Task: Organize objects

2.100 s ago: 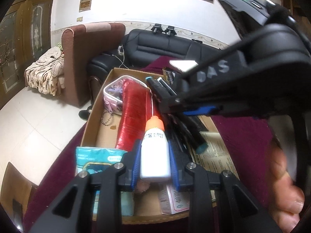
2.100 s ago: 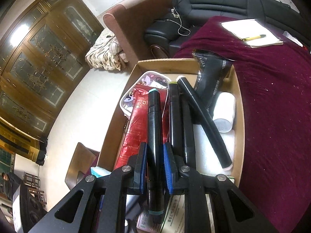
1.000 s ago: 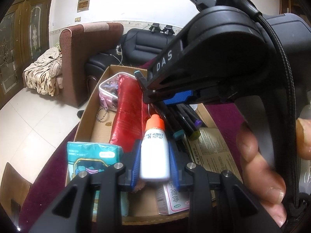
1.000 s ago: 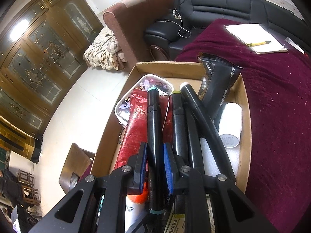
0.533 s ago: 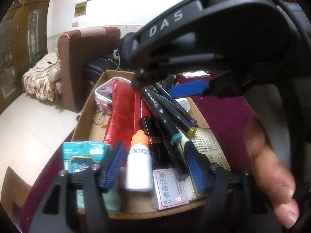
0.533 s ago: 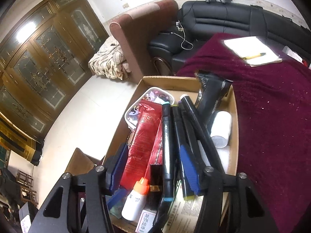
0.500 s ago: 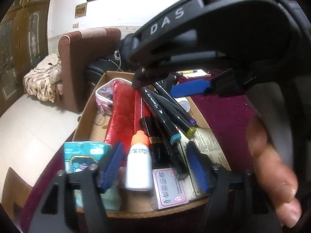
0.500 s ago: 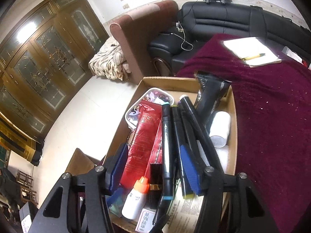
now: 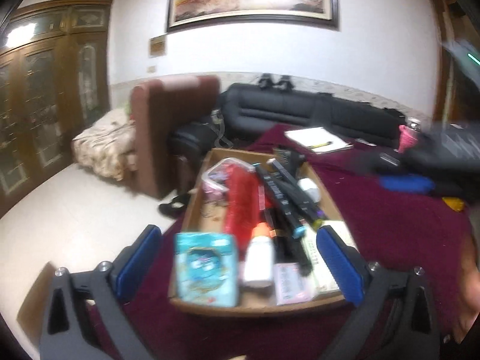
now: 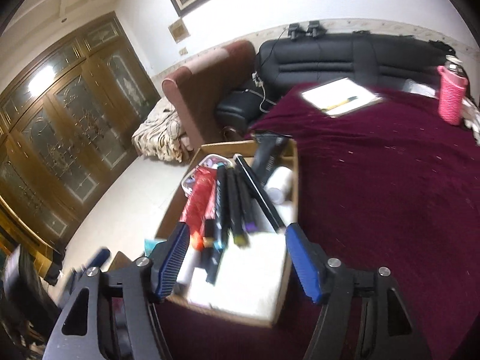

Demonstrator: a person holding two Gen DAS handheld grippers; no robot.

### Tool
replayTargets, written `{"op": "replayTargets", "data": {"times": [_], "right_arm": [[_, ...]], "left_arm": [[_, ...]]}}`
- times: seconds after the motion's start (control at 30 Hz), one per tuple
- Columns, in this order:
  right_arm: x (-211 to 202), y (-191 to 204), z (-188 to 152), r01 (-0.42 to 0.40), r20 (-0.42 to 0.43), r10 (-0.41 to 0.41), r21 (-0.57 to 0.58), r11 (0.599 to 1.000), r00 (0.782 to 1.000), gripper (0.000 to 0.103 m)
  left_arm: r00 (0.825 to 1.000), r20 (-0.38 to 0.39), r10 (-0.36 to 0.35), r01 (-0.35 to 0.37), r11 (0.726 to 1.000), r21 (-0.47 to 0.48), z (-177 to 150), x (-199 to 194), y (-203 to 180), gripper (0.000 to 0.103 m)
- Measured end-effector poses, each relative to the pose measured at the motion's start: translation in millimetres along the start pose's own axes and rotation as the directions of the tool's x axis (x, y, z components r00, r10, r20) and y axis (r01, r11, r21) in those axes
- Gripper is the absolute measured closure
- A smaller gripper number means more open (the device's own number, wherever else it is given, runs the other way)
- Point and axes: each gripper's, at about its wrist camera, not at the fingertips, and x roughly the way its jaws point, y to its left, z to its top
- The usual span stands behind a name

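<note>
A cardboard box (image 9: 258,307) (image 10: 295,177) sits on the maroon tablecloth (image 9: 390,225) (image 10: 390,195). In it lie a white glue bottle with an orange cap (image 9: 259,255), several black markers (image 9: 285,198) (image 10: 234,201), a red packet (image 9: 241,207) (image 10: 199,201), a teal tissue pack (image 9: 205,268), a clear pouch (image 9: 216,175) and a white roll (image 10: 279,184). My left gripper (image 9: 238,262) is open and empty, above the box's near end. My right gripper (image 10: 237,264) is open and empty, above the box's near end.
A notepad with a yellow pen (image 10: 342,96) (image 9: 318,142) lies on the far cloth. A pink bottle (image 10: 451,97) stands at the far right. A black sofa (image 9: 300,114) and a brown armchair (image 9: 168,132) stand beyond the table. Tiled floor (image 9: 75,204) lies to the left.
Both grippers opened: the left let go of the glue bottle, the right let go of a black marker. Both have since pulled back and up from the box.
</note>
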Motion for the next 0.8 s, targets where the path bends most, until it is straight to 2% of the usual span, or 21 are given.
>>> {"op": "replayTargets", "data": {"times": [0.1, 0.17, 0.27, 0.33, 0.43, 0.5, 0.7, 0.8], "right_arm": [[-20, -5, -28, 0.03, 0.014, -0.03, -0.039, 0.999, 0.999, 0.028], [-28, -6, -43, 0.045, 0.014, -0.044, -0.073, 0.996, 0.999, 0.028], [-40, -7, -68, 0.066, 0.029, -0.063, -0.122, 0.99, 0.998, 0.027], [-49, -3, -83, 0.081, 0.05, -0.073, -0.164, 0.983, 0.996, 0.027], [-64, 4, -103, 0.098, 0.12, -0.072, -0.226, 0.969, 0.99, 0.021], [-68, 10, -110, 0.108, 0.146, -0.072, -0.256, 0.961, 0.987, 0.018], [-71, 14, -114, 0.095, 0.15, -0.056, -0.268, 0.959, 0.987, 0.018], [-71, 15, -117, 0.091, 0.146, -0.053, -0.262, 0.961, 0.988, 0.017]], "left_arm": [[0.996, -0.07, 0.051, -0.053, 0.998, -0.025, 0, -4, 8, 0.0], [0.995, -0.077, 0.058, -0.06, 0.998, -0.028, -4, -13, 10, 0.0], [0.996, -0.013, 0.091, -0.091, 0.996, 0.014, -9, -37, 6, 0.0], [0.994, 0.05, 0.094, -0.098, 0.991, 0.09, -12, -58, -3, 0.0], [0.975, 0.162, 0.152, -0.187, 0.956, 0.226, -15, -88, -22, 0.0], [0.965, 0.201, 0.167, -0.216, 0.944, 0.251, -19, -96, -30, 0.0], [0.969, 0.188, 0.162, -0.209, 0.943, 0.26, -21, -95, -36, 0.0], [0.978, 0.17, 0.125, -0.166, 0.953, 0.252, -21, -97, -34, 0.0]]}}
